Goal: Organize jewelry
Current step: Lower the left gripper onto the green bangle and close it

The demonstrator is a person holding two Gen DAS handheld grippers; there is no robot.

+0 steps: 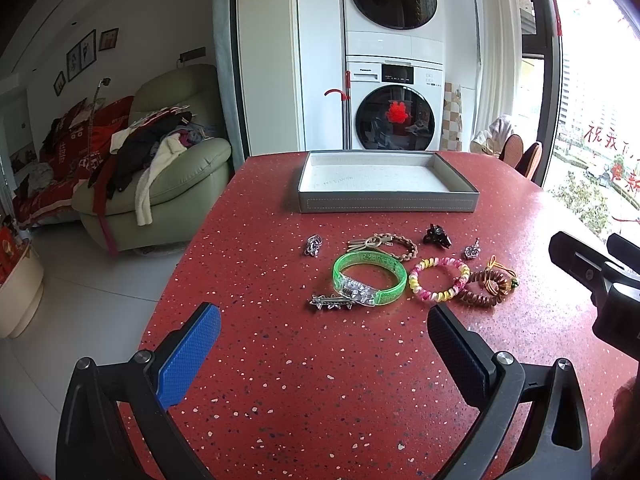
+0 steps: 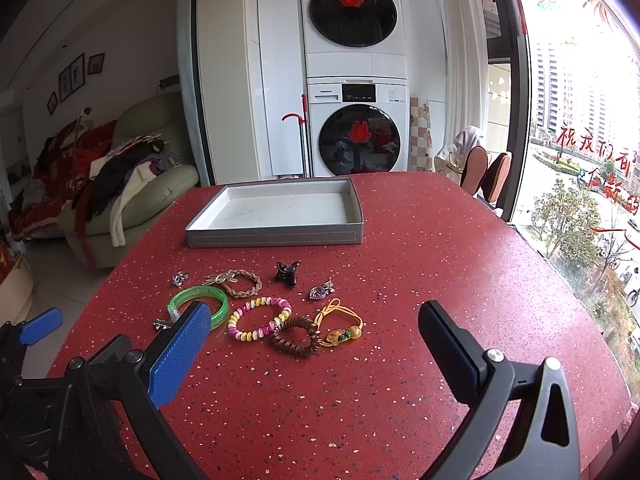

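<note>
Both the left gripper [image 1: 324, 344] and right gripper [image 2: 316, 334] are held wide open and empty above the red speckled counter [image 2: 400, 380]. Jewelry is scattered before a grey tray [image 1: 384, 203]; stacked washing machines [image 2: 356, 80] and a green armchair [image 1: 176, 176] are seen behind.

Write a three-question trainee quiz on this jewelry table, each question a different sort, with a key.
1. True or false: the grey tray already holds jewelry.
2. Multiple choice: which piece touches the green bangle? A) black claw clip B) silver spiked clip C) braided tan bracelet
3. Fill in: both the left tongs and the right tongs are ____ and hold nothing.

Key: 1 false, the tray shows only its pale lining. 2 B, the clip's end meets the bangle's clear section. 3 open.
</note>
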